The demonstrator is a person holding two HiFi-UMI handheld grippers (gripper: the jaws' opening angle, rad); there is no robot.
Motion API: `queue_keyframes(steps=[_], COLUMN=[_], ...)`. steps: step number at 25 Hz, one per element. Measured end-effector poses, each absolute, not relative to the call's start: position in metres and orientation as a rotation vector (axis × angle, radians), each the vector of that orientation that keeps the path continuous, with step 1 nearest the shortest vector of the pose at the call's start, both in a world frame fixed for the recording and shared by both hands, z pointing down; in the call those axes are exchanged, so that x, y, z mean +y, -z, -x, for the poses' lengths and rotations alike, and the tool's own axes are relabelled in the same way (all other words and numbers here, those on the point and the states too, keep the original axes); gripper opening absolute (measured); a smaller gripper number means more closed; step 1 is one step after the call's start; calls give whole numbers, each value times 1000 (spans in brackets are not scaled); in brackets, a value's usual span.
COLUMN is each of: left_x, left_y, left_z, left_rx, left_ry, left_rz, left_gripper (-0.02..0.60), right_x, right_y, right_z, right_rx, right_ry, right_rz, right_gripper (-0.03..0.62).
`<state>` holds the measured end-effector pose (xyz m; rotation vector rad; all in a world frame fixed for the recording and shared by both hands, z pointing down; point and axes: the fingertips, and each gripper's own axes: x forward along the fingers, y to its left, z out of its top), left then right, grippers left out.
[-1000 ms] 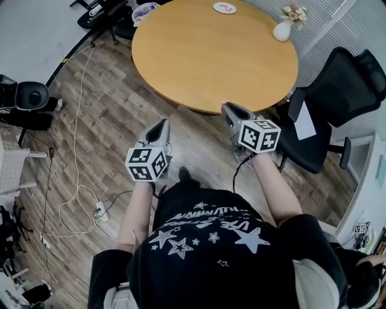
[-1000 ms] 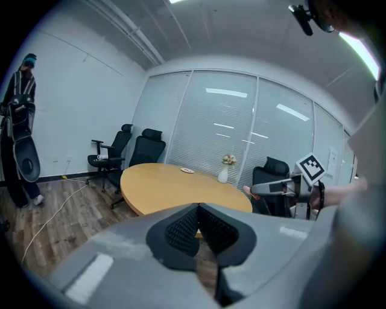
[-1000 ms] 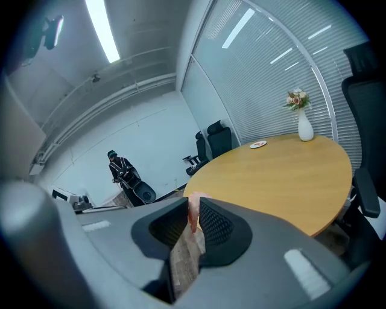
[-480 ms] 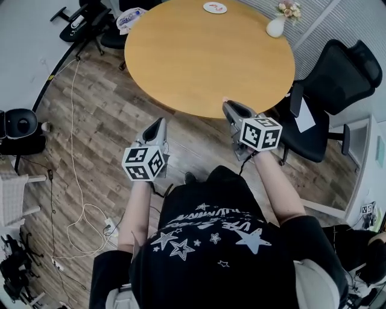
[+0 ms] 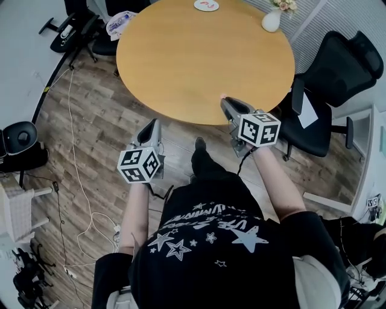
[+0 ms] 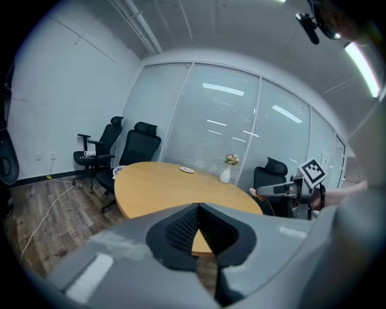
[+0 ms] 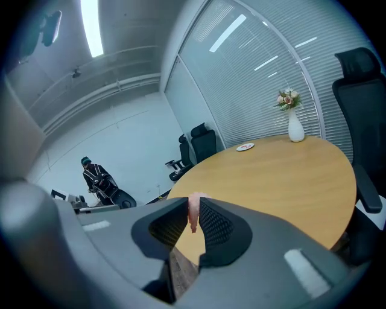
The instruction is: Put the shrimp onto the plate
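Shrimp [image 7: 193,212] pinched in right gripper [image 5: 225,101] at table [image 5: 199,60] near edge; left gripper [image 5: 155,123] clenched empty; plate [image 5: 206,5] at far edge.

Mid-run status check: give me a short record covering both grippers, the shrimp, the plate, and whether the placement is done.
right gripper: shut on the shrimp, above the near edge of the table
left gripper: shut, nothing in it, short of the table
plate: on the far side of the table
vase: to the right of the plate, near the table edge
shrimp on plate: not yet
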<state>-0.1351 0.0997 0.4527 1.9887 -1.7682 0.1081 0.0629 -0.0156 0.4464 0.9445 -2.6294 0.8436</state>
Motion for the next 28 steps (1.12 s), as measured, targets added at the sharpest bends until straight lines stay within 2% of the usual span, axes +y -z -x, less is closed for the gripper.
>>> queue_keyframes(steps=[13,28], left_x=[-10,-133], left_y=[-443,-384], left_z=[192,204], left_rx=[-1792,-1821], left_ry=[-148,-127], left_rz=[-1975,-2082], left_gripper=[2,2], right_x=[-136,-252], right_y=[-448,-401], right_z=[-6,-23], right_rx=[-2650,-2712], right_ry=[-871,-895], right_rz=[-909,-994], right_gripper=[60,60])
